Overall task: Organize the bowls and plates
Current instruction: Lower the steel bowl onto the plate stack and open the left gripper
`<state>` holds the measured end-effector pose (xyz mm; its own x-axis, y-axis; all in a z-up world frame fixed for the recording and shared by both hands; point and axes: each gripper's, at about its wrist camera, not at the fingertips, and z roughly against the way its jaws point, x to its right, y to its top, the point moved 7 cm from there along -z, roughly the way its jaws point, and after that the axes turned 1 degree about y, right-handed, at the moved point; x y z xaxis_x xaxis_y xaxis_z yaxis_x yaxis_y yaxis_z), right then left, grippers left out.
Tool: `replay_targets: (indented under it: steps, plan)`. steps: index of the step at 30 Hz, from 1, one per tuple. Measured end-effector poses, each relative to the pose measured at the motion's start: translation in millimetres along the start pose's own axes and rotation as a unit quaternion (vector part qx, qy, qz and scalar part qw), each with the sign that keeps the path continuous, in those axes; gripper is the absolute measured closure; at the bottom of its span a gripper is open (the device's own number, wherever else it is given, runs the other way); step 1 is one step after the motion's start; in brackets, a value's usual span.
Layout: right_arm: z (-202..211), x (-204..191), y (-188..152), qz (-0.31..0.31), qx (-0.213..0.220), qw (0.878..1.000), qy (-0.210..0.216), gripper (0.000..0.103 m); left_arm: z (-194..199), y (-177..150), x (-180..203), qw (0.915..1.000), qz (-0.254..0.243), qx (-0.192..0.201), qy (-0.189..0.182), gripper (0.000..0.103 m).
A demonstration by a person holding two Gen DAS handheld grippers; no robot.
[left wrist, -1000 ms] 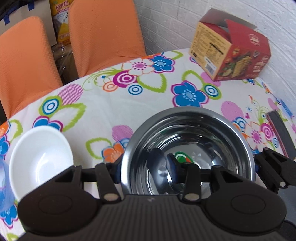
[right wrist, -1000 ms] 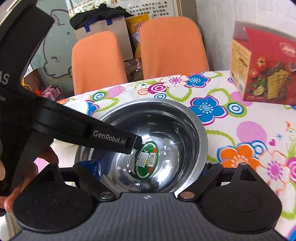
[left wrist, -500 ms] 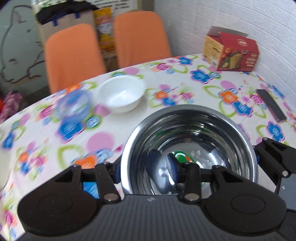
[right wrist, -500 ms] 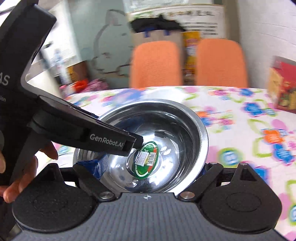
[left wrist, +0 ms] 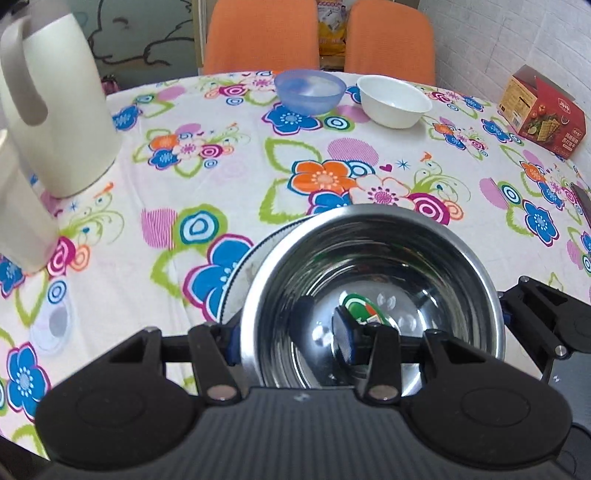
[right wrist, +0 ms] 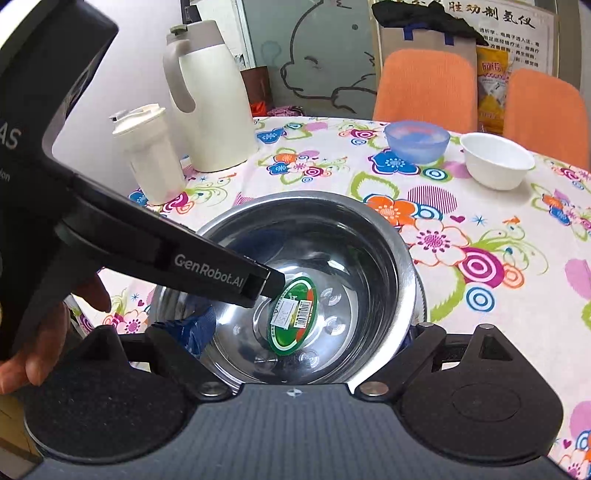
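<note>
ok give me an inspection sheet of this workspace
surface: table under a flowered cloth
job's things: steel bowl held over a plate; blue bowl and white bowl apart at the far edge
clutter: cream jug, lidded cup, red carton
grippers: left gripper shut on the steel bowl's rim; right gripper straddles the rim, grip unclear
cables: nothing seen
surroundings: two orange chairs, white brick wall

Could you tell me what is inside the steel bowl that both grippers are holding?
Inside the steel bowl, a green oval sticker with a barcode lies on the bottom. One finger of the left gripper reaches in over the rim. Otherwise it looks empty, though that finger covers part of the floor.
</note>
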<state>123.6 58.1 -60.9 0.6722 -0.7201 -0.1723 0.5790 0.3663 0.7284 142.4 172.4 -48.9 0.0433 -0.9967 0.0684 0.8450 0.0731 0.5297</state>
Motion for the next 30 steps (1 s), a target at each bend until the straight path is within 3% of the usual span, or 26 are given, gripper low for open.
replay_targets:
  steps: [4,6,10,14,18,22,30]
  plan:
    - [-7.8,2.8,-3.1,-0.002,-0.012,1.000,-0.001,0.025,-5.6,-3.8,-1.2,0.9999,-0.001,0.007,-0.008,0.057]
    - [-10.0,6.6,-2.7,0.002,-0.006,1.000,-0.014,0.026,-3.6,-2.1,-0.5,0.9996,-0.013,0.024,0.000,0.035]
    - [-2.5,18.1,5.4,0.006,0.020,0.999,-0.035,0.026,4.0,3.0,-0.1,0.9986,-0.026,0.043,0.015,0.027]
    - [9.6,34.7,12.4,-0.013,0.038,0.998,-0.038,0.026,24.0,13.0,-7.8,0.9958,-0.024,0.080,0.037,0.013]
    - [27.8,59.1,13.2,-0.046,0.059,0.997,-0.035,0.026,42.9,25.7,-12.3,0.9932,-0.015,0.109,0.036,0.012]
    - [44.3,97.9,8.0,-0.073,0.067,0.993,-0.070,0.026,46.5,41.6,-4.2,0.9923,-0.009,0.122,0.020,0.009]
    - [61.2,182.1,-7.9,-0.148,0.067,0.978,-0.133,0.025,11.3,82.2,39.9,0.9938,-0.014,0.108,-0.026,0.009]
